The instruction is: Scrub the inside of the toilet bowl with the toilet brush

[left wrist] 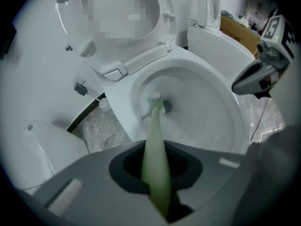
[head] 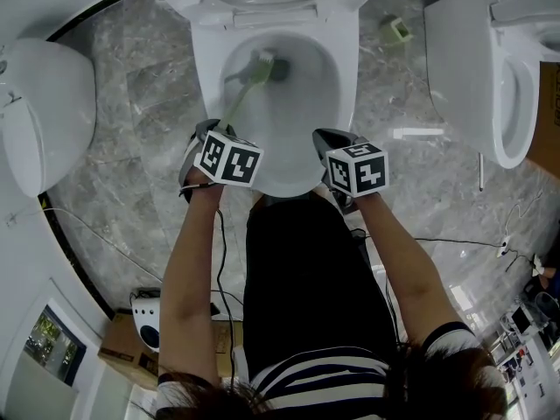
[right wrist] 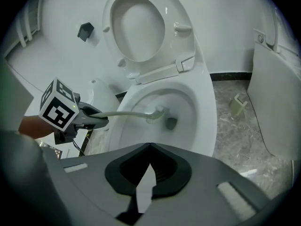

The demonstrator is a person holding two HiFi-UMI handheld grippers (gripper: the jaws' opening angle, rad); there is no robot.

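Note:
The white toilet bowl [head: 206,68] stands open at top centre, with seat and lid [right wrist: 141,25] raised. A toilet brush with a pale green handle [head: 238,101] reaches into the bowl, and its head [head: 262,64] rests low inside, beside the dark drain [head: 280,68]. My left gripper [head: 214,134] is shut on the handle's near end, over the bowl's front left rim. In the left gripper view the handle [left wrist: 155,140] runs out between the jaws to the brush head [left wrist: 157,102]. My right gripper [head: 334,138] hovers by the front right rim, shut and empty [right wrist: 149,147].
A second toilet [head: 44,112] stands at the left and a third [head: 512,77] at the right. On the grey marble floor lie a small green object [head: 395,29], a white strip [head: 418,132] and cables [head: 455,243]. A cardboard box [head: 122,348] sits behind me.

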